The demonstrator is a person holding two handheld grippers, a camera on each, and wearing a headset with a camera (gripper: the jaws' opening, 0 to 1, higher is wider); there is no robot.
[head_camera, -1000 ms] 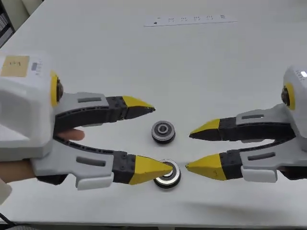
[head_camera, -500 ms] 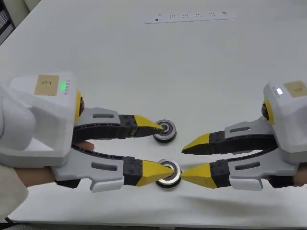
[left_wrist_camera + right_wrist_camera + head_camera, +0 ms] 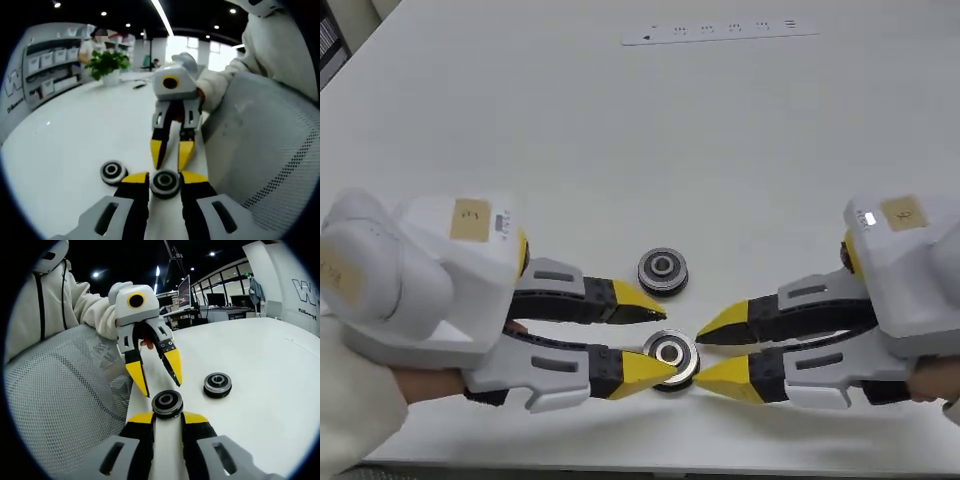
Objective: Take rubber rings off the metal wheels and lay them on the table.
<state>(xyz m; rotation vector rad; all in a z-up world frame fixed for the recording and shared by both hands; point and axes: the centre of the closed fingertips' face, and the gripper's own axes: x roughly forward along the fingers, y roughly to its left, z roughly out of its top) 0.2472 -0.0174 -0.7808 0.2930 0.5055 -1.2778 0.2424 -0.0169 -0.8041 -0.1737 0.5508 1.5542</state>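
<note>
The near wheel (image 3: 670,354) lies flat on the table (image 3: 790,160), close to its front edge, between both tools. The left gripper (image 3: 664,341) has its jaws narrowed to either side of the wheel, tips at the rim; whether they truly pinch it I cannot tell. The right gripper (image 3: 700,357) meets it from the opposite side, jaws narrow with a slim gap, tips just beside the wheel. Its ring (image 3: 167,414) is on. To do this well, I judge the left should steady the wheel by its metal (not the rubber), while the right nips only the ring's edge and peels upward rather than sideways. Just beyond lies the far wheel (image 3: 663,271), untouched.
</note>
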